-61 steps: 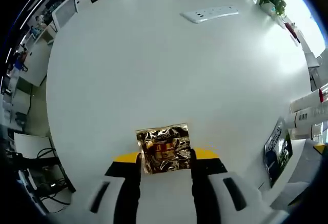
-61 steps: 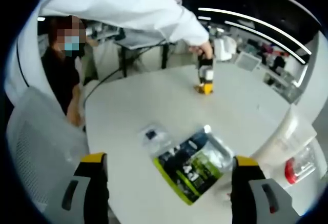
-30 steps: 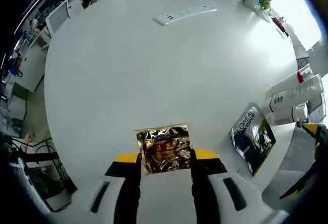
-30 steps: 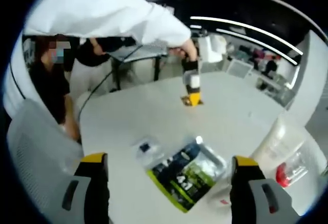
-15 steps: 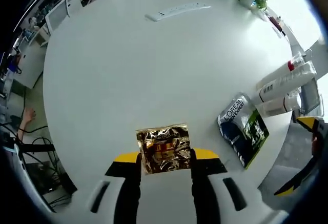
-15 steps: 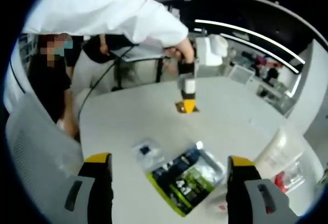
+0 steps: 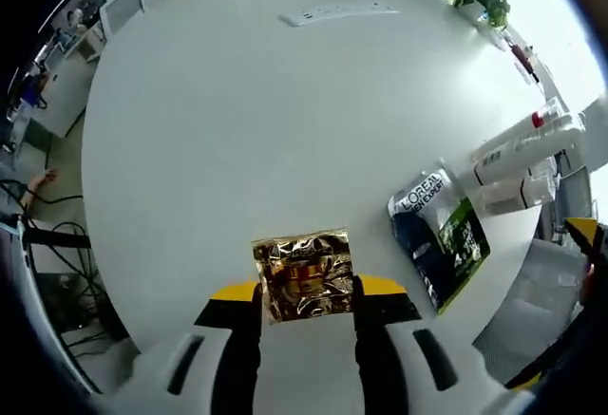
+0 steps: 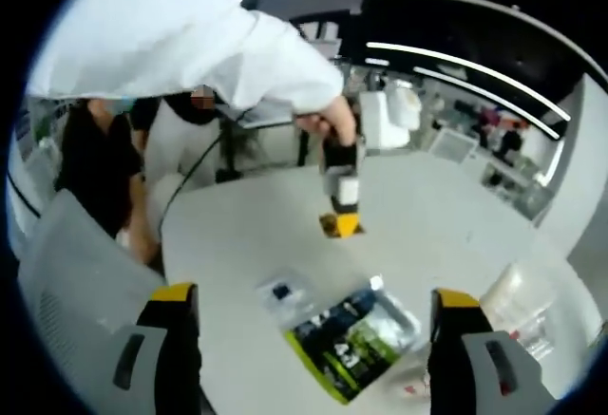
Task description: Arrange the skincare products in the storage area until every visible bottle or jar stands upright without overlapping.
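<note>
step: you're carrying the gold packet (image 7: 304, 275) over the white table (image 7: 237, 130) — pinched in your left gripper (image 7: 306, 293) | right gripper (image 8: 313, 339) jaws wide, nothing in them | green pouch (image 7: 439, 237) lies flat beside the white tubes (image 7: 521, 154) | next: probably set the packet down near them, not overlapping

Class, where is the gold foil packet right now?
In the left gripper view, the gold foil packet sits clamped between the left gripper's jaws above the white table, with the green-and-black pouch to its right.
</note>
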A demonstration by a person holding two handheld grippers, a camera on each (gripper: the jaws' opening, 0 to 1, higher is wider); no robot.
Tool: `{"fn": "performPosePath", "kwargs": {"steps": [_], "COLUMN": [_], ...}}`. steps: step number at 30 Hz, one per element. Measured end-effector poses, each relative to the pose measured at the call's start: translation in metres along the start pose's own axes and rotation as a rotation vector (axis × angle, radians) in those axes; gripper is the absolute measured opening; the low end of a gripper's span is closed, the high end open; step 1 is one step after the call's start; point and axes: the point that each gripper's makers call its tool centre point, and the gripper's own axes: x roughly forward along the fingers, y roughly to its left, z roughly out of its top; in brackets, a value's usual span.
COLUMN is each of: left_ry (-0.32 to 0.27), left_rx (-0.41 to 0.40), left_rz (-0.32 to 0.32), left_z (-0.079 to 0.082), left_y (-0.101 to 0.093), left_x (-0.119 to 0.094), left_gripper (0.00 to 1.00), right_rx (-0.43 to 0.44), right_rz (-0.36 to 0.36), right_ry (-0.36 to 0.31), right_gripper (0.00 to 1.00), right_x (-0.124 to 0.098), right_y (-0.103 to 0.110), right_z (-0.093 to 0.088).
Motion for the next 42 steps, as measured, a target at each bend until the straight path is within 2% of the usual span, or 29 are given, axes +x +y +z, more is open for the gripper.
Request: {"fn": "performPosePath", "kwargs": {"steps": [8,11,15,21,32,42], "left_ry": [0.003,0.0,0.0,0.015,0.043,0.044], "left_rx": [-0.056,-0.079,-0.104,-0.139,-0.189,-0.254], "left_rz": [0.015,0.02,0.023,0.02,0.035,0.069], "left_z": [-0.002,-0.002,-0.005,-0.007,-0.002,0.001], "left_y": [-0.014,-0.018,-0.026,-0.033,-0.044,-0.04], "left_x": [0.001,0.001,0.002,0.008,0.026,0.038], "left_gripper": [0.35,0.35,0.35,0.35,0.35,0.35], "right_rx": [-0.082,-0.105,-0.169,-0.164,-0.18,-0.21], "right_rz": [0.026,0.058,0.072,0.079,0.075,0.102], "right_ry": [-0.036,-0.028,0.023,-0.005,-0.026,-0.065], "right_gripper": [1.0,1.0,1.0,1.0,0.99,0.99], "right_x": [-0.031,-0.038,-0.045,-0.058,-0.046,-0.043], "right_y": [-0.01,-0.008,-0.014,-0.029,-0.019,-0.016], "right_z": [0.012,0.009,-0.003,-0.001,0.003,0.011]}}
